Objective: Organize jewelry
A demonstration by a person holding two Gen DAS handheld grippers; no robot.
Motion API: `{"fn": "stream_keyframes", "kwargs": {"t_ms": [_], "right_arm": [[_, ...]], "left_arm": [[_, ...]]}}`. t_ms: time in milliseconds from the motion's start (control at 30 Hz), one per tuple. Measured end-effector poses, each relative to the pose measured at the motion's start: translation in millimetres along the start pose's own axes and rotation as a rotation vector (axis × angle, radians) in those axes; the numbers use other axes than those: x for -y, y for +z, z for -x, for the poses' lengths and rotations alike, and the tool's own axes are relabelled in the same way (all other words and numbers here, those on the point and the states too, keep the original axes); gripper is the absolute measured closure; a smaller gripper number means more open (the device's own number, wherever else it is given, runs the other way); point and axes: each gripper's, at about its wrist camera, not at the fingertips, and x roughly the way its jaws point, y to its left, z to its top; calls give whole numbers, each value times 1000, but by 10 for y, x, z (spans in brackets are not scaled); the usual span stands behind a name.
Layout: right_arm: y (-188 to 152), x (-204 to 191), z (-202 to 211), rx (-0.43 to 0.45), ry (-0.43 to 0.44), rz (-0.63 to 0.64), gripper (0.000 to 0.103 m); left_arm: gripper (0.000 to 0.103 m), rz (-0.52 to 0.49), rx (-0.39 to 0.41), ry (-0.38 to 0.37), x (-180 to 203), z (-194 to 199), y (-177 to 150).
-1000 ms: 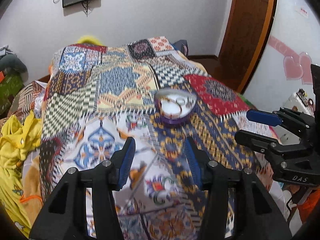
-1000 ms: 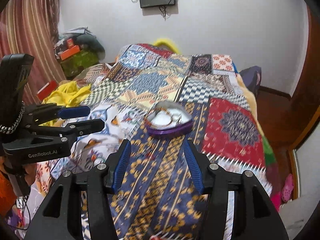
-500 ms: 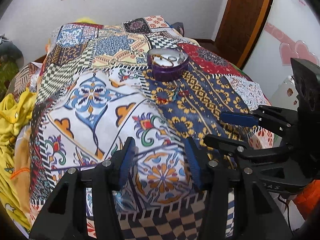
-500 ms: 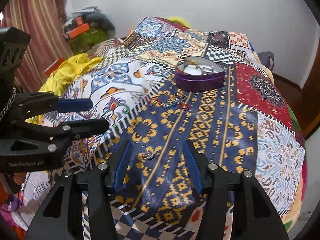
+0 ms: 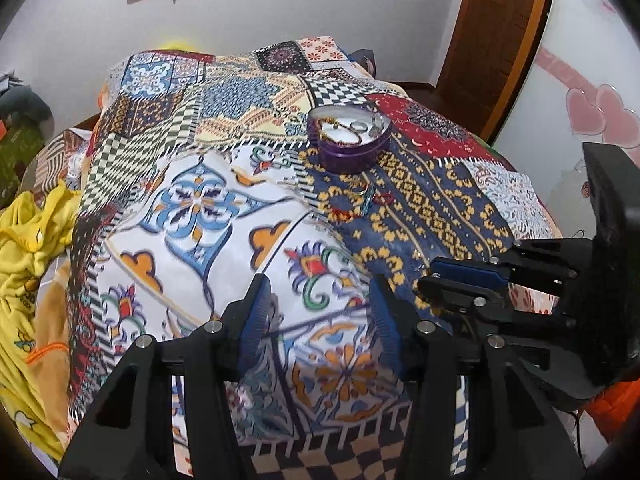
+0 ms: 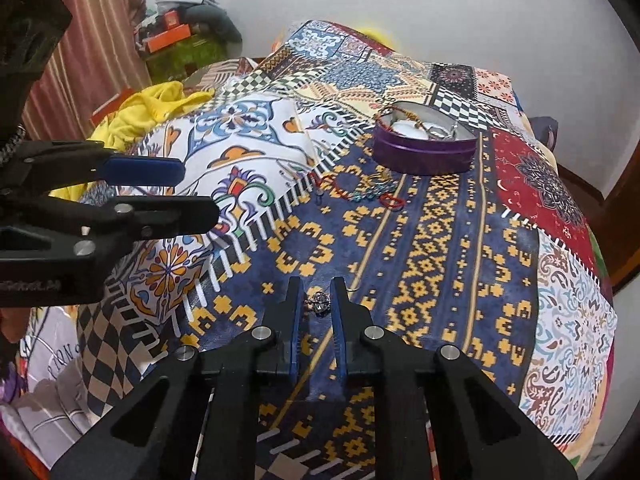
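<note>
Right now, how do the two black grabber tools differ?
The right gripper has its jaws nearly closed around a small silver jewelry piece on the blue quilt patch; the left gripper stands open and empty above the white floral patch. They share black frames and blue finger pads.

Bed (image 6: 460,248) carries everything, covered by a patchwork-print bedspread (image 5: 192,208): navy/gold panel, white floral panel, checkers, red medallion panel. Purple heart-shaped tin (image 6: 426,148) sits open on the navy panel toward the far end, jewelry inside on a white lining. Just in front of it, apart from the tin, a loose cluster of small red, gold and blue pieces (image 6: 364,190). Near edge, well apart from that cluster: one small silver ornament (image 6: 318,303) on the navy panel. Yellow garment (image 5: 28,240) bunched at the bed's side.
</note>
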Motion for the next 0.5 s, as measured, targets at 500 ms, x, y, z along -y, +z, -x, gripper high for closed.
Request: {"fn": "stream_keyframes", "kwargs": {"t_ms": [500], "right_arm": [[245, 763, 281, 128, -49, -201, 91]], "left_arm": [[53, -59, -39, -28, 162, -614, 393]]}}
